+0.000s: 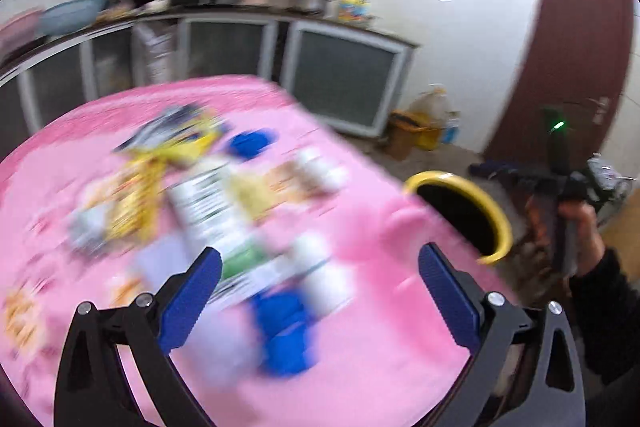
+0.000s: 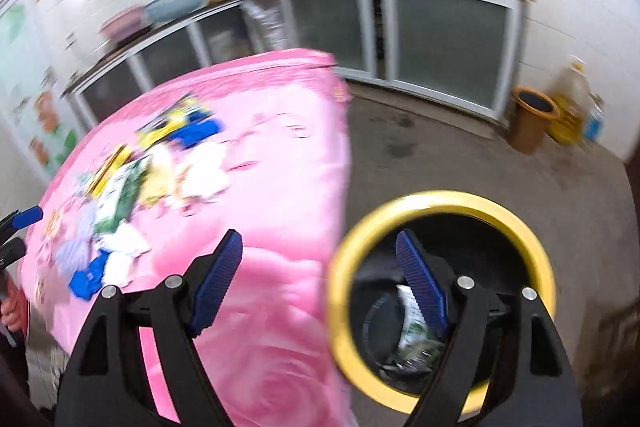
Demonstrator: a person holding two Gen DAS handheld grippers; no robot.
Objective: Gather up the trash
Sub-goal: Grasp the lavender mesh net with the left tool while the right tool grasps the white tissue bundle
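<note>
A heap of trash [image 1: 192, 187] lies blurred on the pink tablecloth [image 1: 360, 367]: yellow, white, green and blue wrappers and paper. My left gripper [image 1: 320, 295] hangs open above the near end of the heap, nothing between its blue pads. The yellow-rimmed black bin [image 1: 476, 211] stands past the table's right edge. In the right wrist view my right gripper [image 2: 320, 279] is open and empty, straddling the table edge and the bin [image 2: 444, 203]. A green-white wrapper [image 2: 416, 331] lies inside the bin. The trash heap [image 2: 132, 187] sits to the left.
A counter with glass-fronted cabinets [image 2: 440, 31] runs along the far wall. An orange bin [image 2: 528, 123] and an oil jug [image 2: 572, 99] stand on the grey floor by the wall. A dark red door [image 1: 576, 59] is at the right. A hand [image 1: 580, 227] holds the other gripper.
</note>
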